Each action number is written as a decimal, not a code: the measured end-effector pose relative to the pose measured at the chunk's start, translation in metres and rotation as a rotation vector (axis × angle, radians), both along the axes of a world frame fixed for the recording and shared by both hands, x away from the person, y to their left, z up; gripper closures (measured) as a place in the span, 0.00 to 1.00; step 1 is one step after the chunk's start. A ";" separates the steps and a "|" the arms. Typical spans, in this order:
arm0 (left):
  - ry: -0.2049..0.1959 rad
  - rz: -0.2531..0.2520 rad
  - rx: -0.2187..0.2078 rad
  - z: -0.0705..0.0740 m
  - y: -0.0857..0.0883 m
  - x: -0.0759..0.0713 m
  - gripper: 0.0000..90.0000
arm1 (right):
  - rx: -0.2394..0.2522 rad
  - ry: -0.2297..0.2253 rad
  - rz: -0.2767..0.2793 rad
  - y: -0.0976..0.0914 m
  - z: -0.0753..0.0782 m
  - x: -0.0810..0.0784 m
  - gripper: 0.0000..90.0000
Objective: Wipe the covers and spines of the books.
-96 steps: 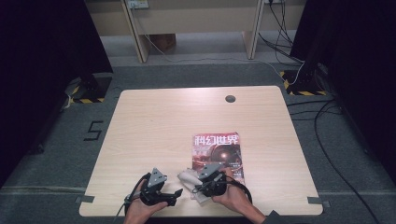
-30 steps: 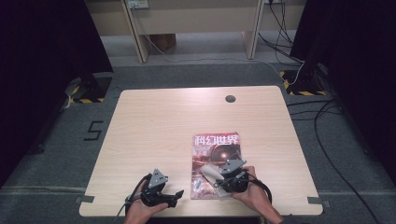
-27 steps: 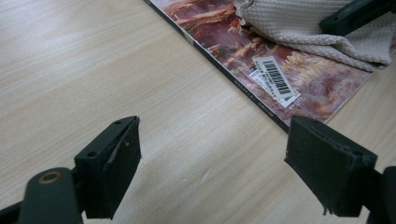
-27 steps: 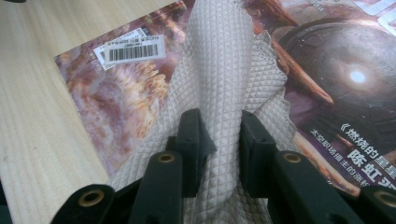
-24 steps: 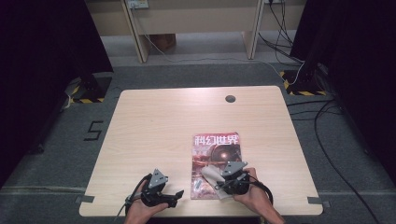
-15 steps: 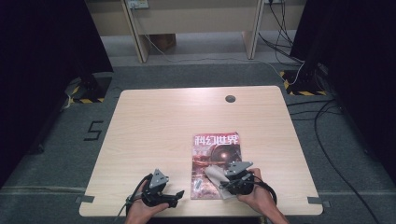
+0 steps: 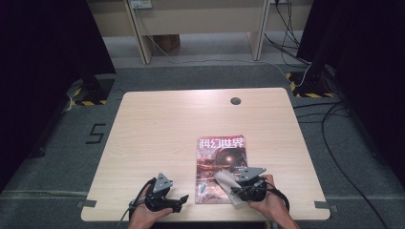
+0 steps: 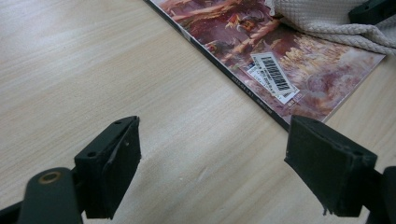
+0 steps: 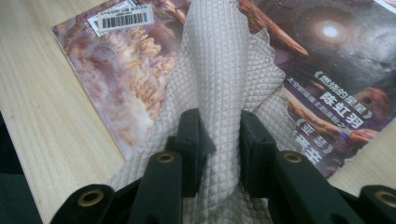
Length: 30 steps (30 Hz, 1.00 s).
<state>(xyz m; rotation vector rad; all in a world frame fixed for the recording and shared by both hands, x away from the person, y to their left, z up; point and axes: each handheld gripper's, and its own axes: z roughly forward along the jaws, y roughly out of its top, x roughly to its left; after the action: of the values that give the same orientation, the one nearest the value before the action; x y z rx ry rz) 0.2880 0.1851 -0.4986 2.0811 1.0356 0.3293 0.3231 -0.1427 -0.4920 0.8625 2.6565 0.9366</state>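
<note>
A magazine (image 7: pixel 220 164) with a reddish cover lies on the table near its front edge. My right gripper (image 9: pixel 219 123) is shut on a folded whitish quilted cloth (image 9: pixel 219 70), which lies spread across the magazine (image 9: pixel 130 60) cover. In the high view the right gripper (image 7: pixel 236 183) and cloth (image 7: pixel 224 179) sit over the magazine's lower right part. My left gripper (image 7: pixel 179 199) rests on the table to the magazine's left, jaws wide apart with bare wood between them (image 8: pixel 210 163). The magazine (image 8: pixel 280 74) corner with its barcode lies just beyond the left jaws.
The wooden table (image 7: pixel 167 129) has a round cable hole (image 7: pixel 235 101) near its far edge. Grey carpet surrounds it, with cables (image 7: pixel 334 138) on the right, desk legs (image 7: pixel 138 33) at the back and a floor mark (image 7: pixel 95 133) on the left.
The right gripper with the cloth has shifted slightly rightward over the magazine's lower part. The left gripper has stayed put.
</note>
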 end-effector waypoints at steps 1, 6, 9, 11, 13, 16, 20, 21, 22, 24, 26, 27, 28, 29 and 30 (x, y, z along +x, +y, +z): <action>0.001 0.001 0.000 0.000 0.000 0.000 0.19 | -0.004 -0.005 -0.005 -0.002 0.000 0.001 0.81; 0.000 -0.004 0.000 -0.001 -0.001 0.000 0.19 | -0.021 -0.024 -0.038 -0.011 0.001 0.004 0.81; 0.018 -0.007 -0.019 -0.002 -0.003 -0.001 0.19 | -0.025 -0.025 -0.040 -0.013 0.001 0.002 0.81; 0.026 -0.011 -0.036 -0.002 -0.006 -0.002 0.19 | -0.024 -0.020 -0.036 -0.014 0.002 -0.001 0.81; 0.025 -0.023 -0.024 -0.003 -0.010 -0.001 0.19 | -0.017 -0.011 -0.034 -0.015 0.001 -0.004 0.81; 0.024 -0.032 -0.020 -0.004 -0.017 -0.001 0.19 | -0.009 -0.004 -0.034 -0.018 0.001 -0.007 0.81; 0.018 -0.036 -0.013 -0.007 -0.027 0.001 0.19 | -0.008 -0.002 -0.047 -0.023 0.001 -0.008 0.80; 0.017 -0.041 -0.011 -0.008 -0.030 0.001 0.19 | -0.010 -0.003 -0.052 -0.024 0.002 -0.007 0.80; 0.014 -0.043 -0.010 -0.008 -0.032 0.001 0.19 | -0.011 -0.006 -0.061 -0.026 0.001 -0.006 0.80; 0.005 -0.049 -0.004 -0.008 -0.036 0.000 0.19 | -0.010 -0.010 -0.077 -0.031 0.001 -0.003 0.80; -0.001 -0.050 -0.004 -0.009 -0.038 0.001 0.19 | -0.010 -0.010 -0.082 -0.032 0.001 -0.004 0.80; -0.003 -0.045 -0.002 -0.009 -0.039 0.001 0.19 | -0.016 -0.013 -0.082 -0.030 0.002 -0.005 0.81; -0.004 -0.043 0.002 -0.009 -0.040 0.002 0.19 | -0.022 -0.017 -0.075 -0.030 0.002 -0.005 0.81; -0.005 -0.043 0.006 -0.010 -0.040 0.003 0.19 | -0.023 -0.015 -0.070 -0.028 0.002 -0.007 0.81; -0.006 -0.039 0.008 -0.010 -0.040 0.003 0.19 | -0.025 -0.014 -0.065 -0.028 0.002 -0.008 0.81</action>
<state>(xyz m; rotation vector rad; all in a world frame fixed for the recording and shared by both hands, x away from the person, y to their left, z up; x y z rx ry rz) 0.2915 0.1447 -0.5084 2.1040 0.9904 0.3202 0.3150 -0.1704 -0.4897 0.9273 2.6059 0.8889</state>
